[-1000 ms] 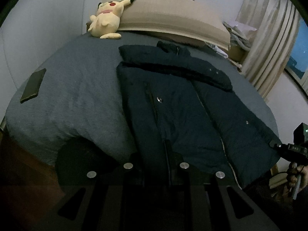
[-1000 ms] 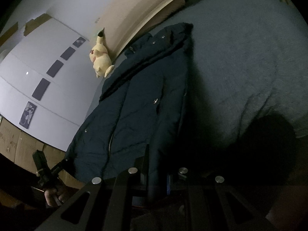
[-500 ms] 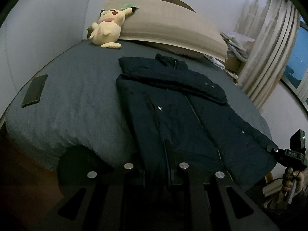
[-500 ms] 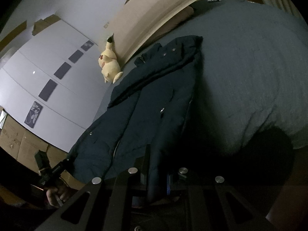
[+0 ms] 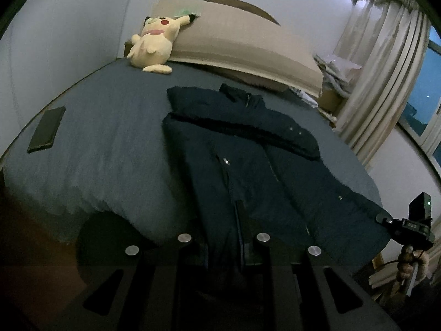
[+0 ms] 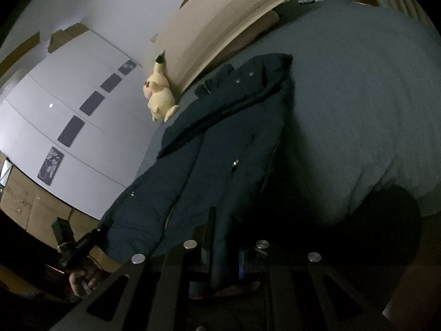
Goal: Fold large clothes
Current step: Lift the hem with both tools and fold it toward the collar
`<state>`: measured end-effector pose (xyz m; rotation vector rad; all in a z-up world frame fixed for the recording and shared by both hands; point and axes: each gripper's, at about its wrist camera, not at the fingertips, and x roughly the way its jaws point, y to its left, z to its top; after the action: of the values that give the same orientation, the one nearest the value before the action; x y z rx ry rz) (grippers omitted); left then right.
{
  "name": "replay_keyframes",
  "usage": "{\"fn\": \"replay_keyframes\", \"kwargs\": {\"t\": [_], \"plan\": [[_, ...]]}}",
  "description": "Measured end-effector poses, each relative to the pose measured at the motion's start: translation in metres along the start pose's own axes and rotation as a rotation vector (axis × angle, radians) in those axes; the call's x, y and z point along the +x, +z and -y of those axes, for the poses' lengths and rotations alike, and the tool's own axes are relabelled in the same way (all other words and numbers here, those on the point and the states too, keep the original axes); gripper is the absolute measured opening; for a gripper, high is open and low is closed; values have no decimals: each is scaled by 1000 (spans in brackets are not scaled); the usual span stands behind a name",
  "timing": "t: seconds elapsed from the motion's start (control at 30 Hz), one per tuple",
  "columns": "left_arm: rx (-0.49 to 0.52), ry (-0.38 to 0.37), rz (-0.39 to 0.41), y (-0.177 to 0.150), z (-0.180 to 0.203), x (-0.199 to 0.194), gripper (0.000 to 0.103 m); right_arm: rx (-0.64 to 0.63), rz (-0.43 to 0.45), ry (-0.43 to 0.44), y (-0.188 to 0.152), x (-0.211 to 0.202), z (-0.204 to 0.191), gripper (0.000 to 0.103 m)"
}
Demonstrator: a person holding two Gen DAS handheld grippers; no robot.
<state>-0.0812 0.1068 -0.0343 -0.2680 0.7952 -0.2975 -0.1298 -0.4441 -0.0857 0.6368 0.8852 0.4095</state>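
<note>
A: Left view first: a dark navy jacket (image 5: 256,165) lies front-up on the grey bed (image 5: 104,138), hem hanging over the near edge. The left tool (image 5: 238,237) is clenched on the hem, fabric pinched between its fingers.

B: And the right view shows the right tool (image 6: 226,245) grasping the hem at the other corner, cloth bunched between the fingers.

A: Each camera catches the other tool off at the side, with the hand under it. Only the left view shows a dark phone (image 5: 45,129) flat on the bed, well apart from the jacket, and beige curtains (image 5: 386,69) by a window.

B: Only mine shows white wardrobe doors (image 6: 69,110) with dark panels, cardboard below them.

A: Both show a yellow plush toy (image 5: 154,47) leaning against the tan headboard (image 5: 248,44).

B: Room's dim. There's small lettering on the far tool, too tiny to read.
</note>
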Motion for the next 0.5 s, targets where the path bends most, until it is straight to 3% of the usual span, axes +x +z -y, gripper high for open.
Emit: {"fn": "replay_keyframes", "kwargs": {"t": [0.5], "plan": [[1,-34,152,63,9,0,14,17,181,119,59,-8,-24,12]]}}
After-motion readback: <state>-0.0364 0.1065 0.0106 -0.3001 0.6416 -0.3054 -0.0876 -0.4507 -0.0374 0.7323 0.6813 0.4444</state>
